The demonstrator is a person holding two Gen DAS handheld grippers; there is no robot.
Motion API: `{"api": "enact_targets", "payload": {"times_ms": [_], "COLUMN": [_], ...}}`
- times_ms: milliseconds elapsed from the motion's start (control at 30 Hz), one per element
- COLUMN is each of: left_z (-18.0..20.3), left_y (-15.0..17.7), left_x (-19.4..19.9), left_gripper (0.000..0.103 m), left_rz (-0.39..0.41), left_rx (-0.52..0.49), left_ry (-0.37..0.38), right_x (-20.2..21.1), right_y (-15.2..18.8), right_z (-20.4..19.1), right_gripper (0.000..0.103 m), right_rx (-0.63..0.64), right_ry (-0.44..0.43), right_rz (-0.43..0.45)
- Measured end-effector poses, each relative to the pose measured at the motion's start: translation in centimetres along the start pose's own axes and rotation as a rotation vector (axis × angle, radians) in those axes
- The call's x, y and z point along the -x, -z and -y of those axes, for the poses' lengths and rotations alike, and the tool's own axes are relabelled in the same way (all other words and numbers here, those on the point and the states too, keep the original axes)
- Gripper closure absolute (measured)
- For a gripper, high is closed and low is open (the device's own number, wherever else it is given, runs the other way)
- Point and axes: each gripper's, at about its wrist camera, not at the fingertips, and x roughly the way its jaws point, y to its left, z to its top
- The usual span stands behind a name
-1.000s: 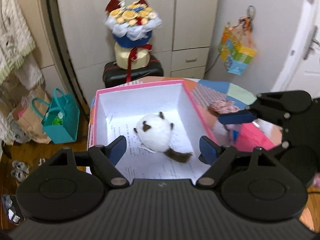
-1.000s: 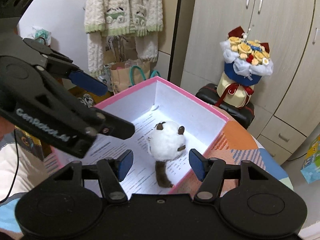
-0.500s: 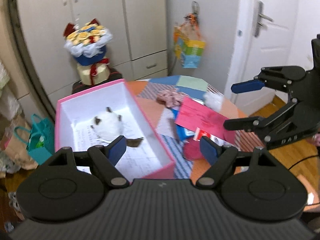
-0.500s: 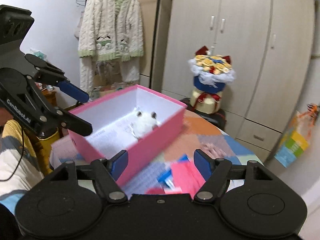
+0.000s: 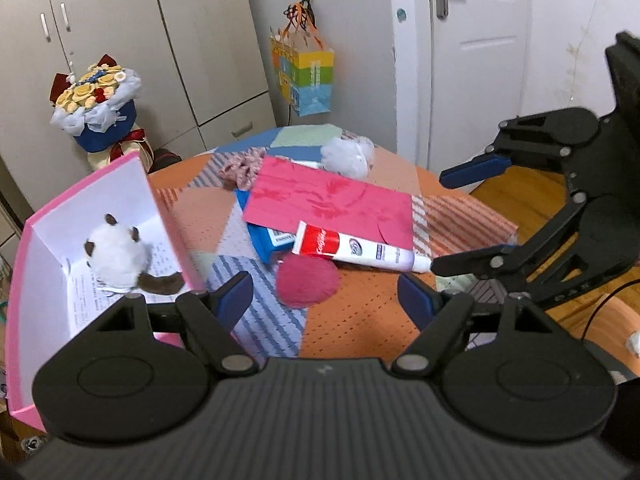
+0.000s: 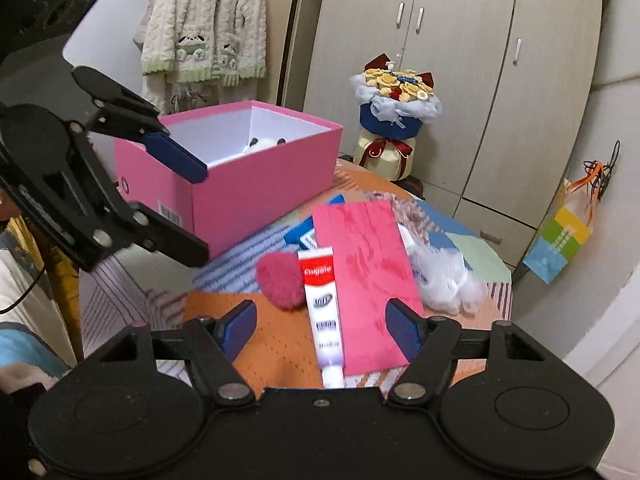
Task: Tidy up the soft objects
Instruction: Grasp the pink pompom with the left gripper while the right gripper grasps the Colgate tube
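On the toothpaste tube [image 6: 322,304] I can read "Colgate" in white letters on its red part; the grey print lower on it is too blurred to read. On the body of my left hand-held gripper [image 6: 192,210] some white letters show, but I cannot read them here. The pink box [image 6: 256,188] has a barcode label on its side, its numbers too small to read.

I count four soft things. One white plush with brown ears [image 5: 118,258] lies inside the pink box. One pink pompom [image 5: 308,282] lies on the table [image 5: 360,320], to the right of the box, touching the tube. One white fluffy ball [image 5: 348,156] and one pinkish scrunchie [image 5: 240,168] lie behind the tube. One red envelope [image 5: 332,204] covers one blue box [image 5: 264,242] beside the tube.

My left hand-held gripper [image 5: 326,296] is released and holds nothing. My right hand-held gripper [image 6: 322,326] is also released, its fingers on both sides of the tube, not touching it.
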Motion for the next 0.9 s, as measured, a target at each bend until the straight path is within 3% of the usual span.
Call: {"api": "enact_targets", "payload": {"times_ms": [133, 300, 433, 900], "left_z": [0.6, 1.7, 1.8, 2.8], "left_y": [1.1, 2.5, 3.2, 4.0], "left_x": [-2.3, -4.3, -6.0, -10.9], "left_gripper": [0.025, 0.025, 0.025, 0.024], "left_rz": [-0.036, -0.021, -0.016, 0.091], "left_rx": [0.044, 0.035, 0.08, 0.075], "left_ry": [0.027, -0.051, -0.026, -0.265], "right_x": [-0.9, -2.8, -4.4, -8.4], "right_y": [0.3, 0.1, 0.3, 0.5], "right_z": [0.7, 1.6, 1.8, 2.7], "right_gripper": [0.03, 0.032, 0.045, 0.048], "right_rx": [0.034, -0.002, -0.028, -0.117], "right_ry": [-0.024, -0.073, -0.086, -0.093], "right_rz": [-0.02, -0.051, -0.063, -0.102]}}
